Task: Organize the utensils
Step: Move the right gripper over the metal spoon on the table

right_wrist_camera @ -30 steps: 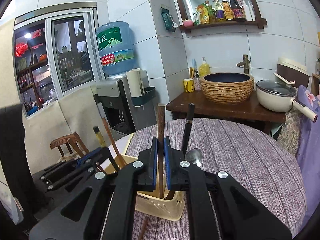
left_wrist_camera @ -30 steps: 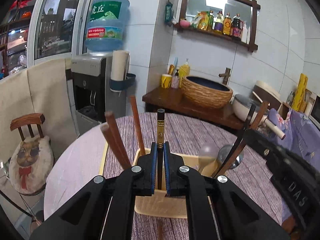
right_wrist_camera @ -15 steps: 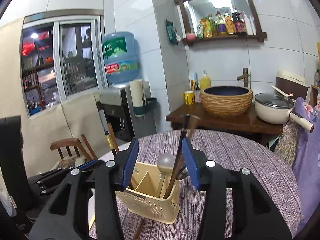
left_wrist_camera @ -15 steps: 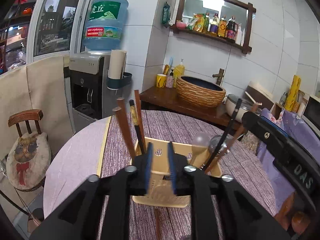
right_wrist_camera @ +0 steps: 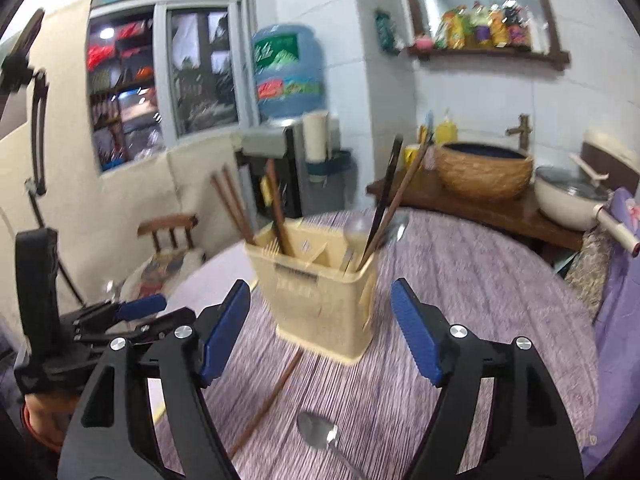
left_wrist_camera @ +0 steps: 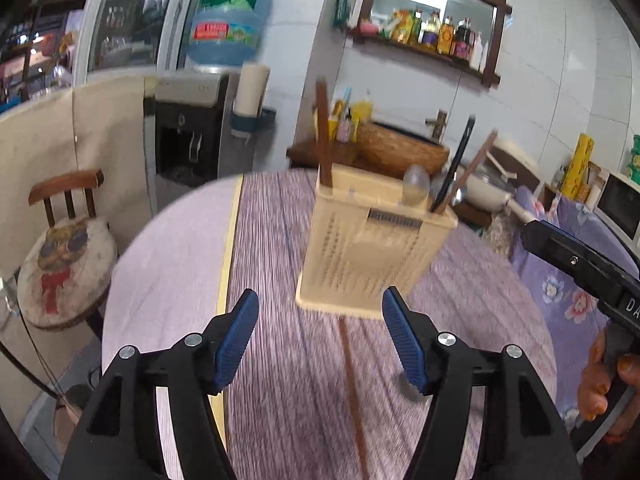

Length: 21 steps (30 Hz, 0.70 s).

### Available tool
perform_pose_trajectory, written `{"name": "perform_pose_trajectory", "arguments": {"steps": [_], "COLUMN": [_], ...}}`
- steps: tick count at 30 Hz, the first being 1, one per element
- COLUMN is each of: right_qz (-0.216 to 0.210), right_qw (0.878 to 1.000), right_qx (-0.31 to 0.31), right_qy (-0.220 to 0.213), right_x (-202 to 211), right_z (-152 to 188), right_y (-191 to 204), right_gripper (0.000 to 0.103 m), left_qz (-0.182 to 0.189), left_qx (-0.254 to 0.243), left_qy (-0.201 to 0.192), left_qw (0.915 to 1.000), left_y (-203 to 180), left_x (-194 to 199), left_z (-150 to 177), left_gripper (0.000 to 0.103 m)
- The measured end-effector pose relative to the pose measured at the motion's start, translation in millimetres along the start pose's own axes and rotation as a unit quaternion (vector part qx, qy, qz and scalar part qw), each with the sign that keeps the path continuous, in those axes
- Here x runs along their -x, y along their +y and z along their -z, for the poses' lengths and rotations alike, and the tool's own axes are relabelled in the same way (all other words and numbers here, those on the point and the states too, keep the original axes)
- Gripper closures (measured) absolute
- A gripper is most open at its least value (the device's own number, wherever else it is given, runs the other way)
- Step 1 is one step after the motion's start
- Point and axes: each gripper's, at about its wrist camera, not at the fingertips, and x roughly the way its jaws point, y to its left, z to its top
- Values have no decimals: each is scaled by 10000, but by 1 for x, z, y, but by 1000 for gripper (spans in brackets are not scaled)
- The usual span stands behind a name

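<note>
A beige utensil caddy [left_wrist_camera: 368, 252] [right_wrist_camera: 320, 292] stands on the round table's purple striped cloth [left_wrist_camera: 280, 360]. Brown chopsticks [right_wrist_camera: 236, 208] lean in its left part. A black and a brown chopstick [right_wrist_camera: 384, 204] and spoons [left_wrist_camera: 416, 188] stand in its right part. One brown chopstick [right_wrist_camera: 272, 392] [left_wrist_camera: 352, 380] and a metal spoon [right_wrist_camera: 320, 432] lie loose on the cloth in front of it. My left gripper [left_wrist_camera: 320, 312] and right gripper [right_wrist_camera: 320, 300] hover short of the caddy, jaws opening, nothing between them. Each gripper also shows at the edge of the other's view, the left [right_wrist_camera: 120, 316] and the right [left_wrist_camera: 580, 264].
A water dispenser [left_wrist_camera: 192, 128] and a chair with a cat cushion [left_wrist_camera: 60, 256] stand left of the table. Behind it is a wooden counter with a woven basin [right_wrist_camera: 484, 168] and a white pot [right_wrist_camera: 568, 200]. Purple floral cloth [left_wrist_camera: 560, 292] hangs at the right.
Both grippers were shut on chopsticks standing in the caddy. They let go, opened wide, and drew back and down, so the caddy now sits farther ahead.
</note>
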Motion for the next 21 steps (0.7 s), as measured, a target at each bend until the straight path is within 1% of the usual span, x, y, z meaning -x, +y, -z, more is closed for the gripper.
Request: {"name": "perform_pose_trajectory", "arguments": {"steps": [3,9,13,17,21], "right_qz": [-172,-300,-281,-327,-395], "right_qw": [9991,9936,9889,9835,9790], "right_qx": [-17,66,293,524,769], "right_qy": [384,1083,1431,1702,1846], "right_x": [-10,-32,-46,-57,-64], "right_z": [24,70,96,111,112], "right_y": [-5,-4,4,7,7], "right_gripper": [30,30,30,30,30], "left_qz": [-38,-101,-143,-66,-32], "left_qx": [20,172,111,184,146], "left_qy": [300,535,608,738,801], "left_qw": [9995,9984,9980,9971,9967], "left_y": [10,27,25,27,26], "left_x": [-5,-7,-9,-10,-10], "left_z": [18,41,53,63,68], "left_gripper": [39,36,28,27,27]}}
